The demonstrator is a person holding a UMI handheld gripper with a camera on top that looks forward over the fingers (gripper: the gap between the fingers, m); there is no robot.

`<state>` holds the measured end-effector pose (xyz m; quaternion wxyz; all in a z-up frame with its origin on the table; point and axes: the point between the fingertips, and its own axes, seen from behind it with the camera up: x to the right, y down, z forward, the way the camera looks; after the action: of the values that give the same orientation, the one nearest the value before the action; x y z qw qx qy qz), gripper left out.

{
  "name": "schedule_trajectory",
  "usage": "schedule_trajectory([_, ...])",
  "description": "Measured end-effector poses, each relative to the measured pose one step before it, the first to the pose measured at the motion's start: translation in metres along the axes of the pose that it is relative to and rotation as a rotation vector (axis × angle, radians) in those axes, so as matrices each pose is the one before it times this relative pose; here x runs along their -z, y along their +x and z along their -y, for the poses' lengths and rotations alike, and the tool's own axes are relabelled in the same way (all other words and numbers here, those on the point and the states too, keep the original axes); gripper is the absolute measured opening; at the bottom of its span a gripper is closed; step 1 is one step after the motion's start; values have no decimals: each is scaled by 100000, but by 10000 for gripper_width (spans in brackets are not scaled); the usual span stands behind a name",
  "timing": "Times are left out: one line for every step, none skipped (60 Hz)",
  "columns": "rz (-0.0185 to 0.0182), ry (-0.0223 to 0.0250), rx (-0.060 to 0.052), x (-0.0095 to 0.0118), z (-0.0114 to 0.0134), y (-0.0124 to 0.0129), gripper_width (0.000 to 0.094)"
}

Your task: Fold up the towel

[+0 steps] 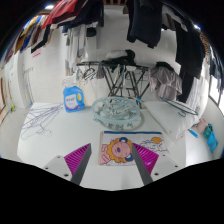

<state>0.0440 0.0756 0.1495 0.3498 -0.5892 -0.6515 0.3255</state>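
A small towel (118,149) printed with a cartoon figure, blue trim along its far edge, lies flat on the white surface (60,135). My gripper (111,170) hovers over its near edge, open, with the towel's near part showing between the two fingers. The pink pads (78,158) face inward at either side and nothing is clamped between them.
Beyond the towel lie a round wire rack (118,109) and a blue detergent bottle (72,97). Wire hangers (40,120) rest to the left. A drying rack with dark clothes (125,72) stands behind, and a blue item (208,135) lies at the right.
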Motion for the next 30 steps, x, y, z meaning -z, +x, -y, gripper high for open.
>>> schedule_trajectory([134, -373, -75, -519, -266, -308, 854])
schedule_trajectory([111, -313, -193, -535, -250, -300, 856])
schedule_trajectory([74, -239, -199, -539, -223, -287, 855])
schedule_trajectory([14, -268, -182, -537, -254, -241, 854])
schedule_trajectory([-183, -270, -100, -492, -238, -119, 854])
schedule_trajectory([-187, -421, -133, -585, -246, -170, 853])
schedule_trajectory([-245, -554, -66, -565, -278, -158, 854])
schedule_trajectory([-71, -557, 47, -582, -288, -203, 853])
schedule_trajectory([34, -403, 31, -559, -237, -219, 854])
schedule_trajectory([120, -196, -23, -535, -172, -220, 854])
schedule_trajectory([224, -183, -84, -313, -159, -238, 854])
schedule_trajectory([198, -69, 52, -550, -119, -218, 854])
schedule_trajectory([209, -163, 204, -582, -119, -234, 854])
schedule_trajectory([275, -260, 351, -547, -140, -222, 854])
schedule_trajectory([244, -276, 347, -553, -145, -182, 854])
schedule_trajectory([3, -250, 187, -641, -89, -221, 853])
schedule_trajectory([142, -165, 116, -580, -47, -178, 854])
schedule_trajectory([278, -116, -13, -490, -85, -163, 854])
schedule_trajectory([330, -140, -103, -564, -75, -194, 856])
schedule_trajectory([265, -349, -137, -575, -96, -128, 855])
schedule_trajectory([266, -523, -119, -563, -121, -126, 853])
schedule_trajectory([226, -500, -131, -560, -117, -108, 852])
schedule_trajectory([244, -292, -157, -570, -77, -109, 853])
schedule_trajectory([69, -218, -179, -512, -38, -184, 849])
schedule_trajectory([113, -203, -196, -555, -48, -27, 849])
schedule_trajectory([44, -372, -90, -536, -96, 25, 848])
schedule_trajectory([-2, -536, 14, -536, -123, 28, 846])
schedule_trajectory([-45, -623, 114, -518, -137, 10, 846])
schedule_trajectory([-86, -582, 36, -483, -136, 46, 846])
schedule_trajectory([-183, -424, -36, -449, -79, 81, 844])
